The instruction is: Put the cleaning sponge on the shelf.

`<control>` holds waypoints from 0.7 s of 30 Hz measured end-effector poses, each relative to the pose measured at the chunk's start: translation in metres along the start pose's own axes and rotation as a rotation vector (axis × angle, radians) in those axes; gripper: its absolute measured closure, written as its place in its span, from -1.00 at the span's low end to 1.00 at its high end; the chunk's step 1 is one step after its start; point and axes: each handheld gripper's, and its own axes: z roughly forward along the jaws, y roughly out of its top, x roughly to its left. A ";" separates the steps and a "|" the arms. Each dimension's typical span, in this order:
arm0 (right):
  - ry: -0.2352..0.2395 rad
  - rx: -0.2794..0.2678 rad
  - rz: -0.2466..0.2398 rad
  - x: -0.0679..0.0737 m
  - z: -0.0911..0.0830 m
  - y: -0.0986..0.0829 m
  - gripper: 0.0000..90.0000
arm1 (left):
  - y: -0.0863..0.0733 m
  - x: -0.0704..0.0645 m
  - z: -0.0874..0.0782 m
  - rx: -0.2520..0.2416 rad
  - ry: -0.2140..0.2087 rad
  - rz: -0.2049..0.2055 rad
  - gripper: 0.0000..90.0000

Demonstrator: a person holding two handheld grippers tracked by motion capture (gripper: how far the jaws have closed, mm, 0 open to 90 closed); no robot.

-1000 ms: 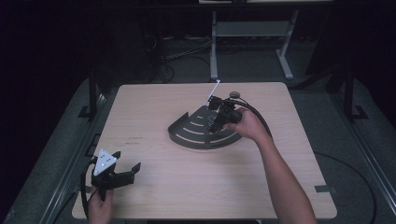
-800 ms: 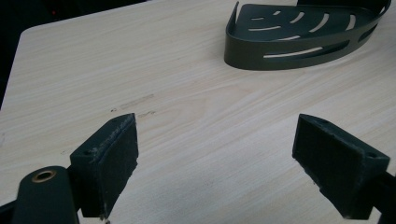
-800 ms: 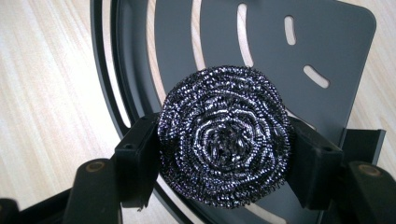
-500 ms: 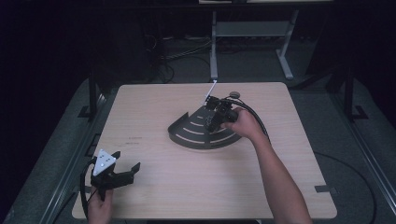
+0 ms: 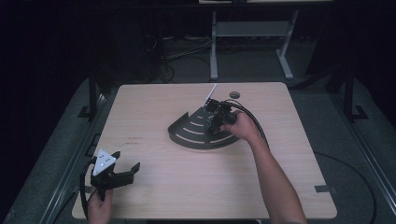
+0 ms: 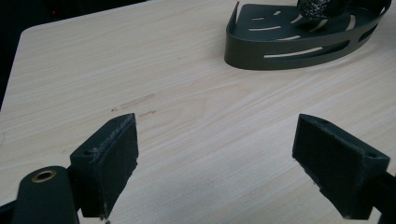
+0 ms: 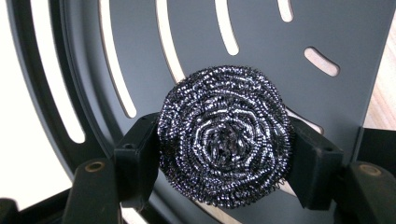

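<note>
My right gripper (image 7: 224, 154) is clamped on a steel wool scourer (image 7: 224, 135), jaws pressing its sides, held over the dark slotted corner shelf tray (image 7: 336, 42) at mid-table, probably so I can set it down inside. My left gripper (image 6: 215, 158) sits parked near the table's (image 5: 187, 186) near-left corner, jaws spread wide with nothing between them, clear of the tray (image 6: 299, 51) so it doesn't interfere.

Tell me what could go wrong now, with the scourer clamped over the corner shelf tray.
1. The right gripper squeezes the steel scourer only at its sides; the springy coil could slip out.
2. Its wire may snag the slots of the dark tray, dragging that light tray across the table.
3. The left gripper hangs open far off, so nothing steadies the tray.
</note>
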 end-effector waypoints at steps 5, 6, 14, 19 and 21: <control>0.001 0.008 0.000 0.001 0.004 0.001 -0.25 | 0.000 0.000 0.000 0.000 0.002 0.000 -0.69; 0.001 0.010 0.000 0.001 0.004 0.001 -0.25 | 0.000 0.000 0.000 0.000 0.002 0.001 -0.69; 0.012 0.016 0.010 0.001 0.008 0.003 -0.25 | 0.000 0.000 -0.001 0.000 0.002 0.001 -0.69; 0.006 0.025 0.007 0.002 0.010 0.003 -0.25 | 0.000 0.001 -0.001 -0.002 0.003 -0.001 -0.69; 0.009 0.028 0.009 0.002 0.010 0.003 -0.25 | 0.000 0.001 0.000 -0.002 0.003 -0.004 -0.69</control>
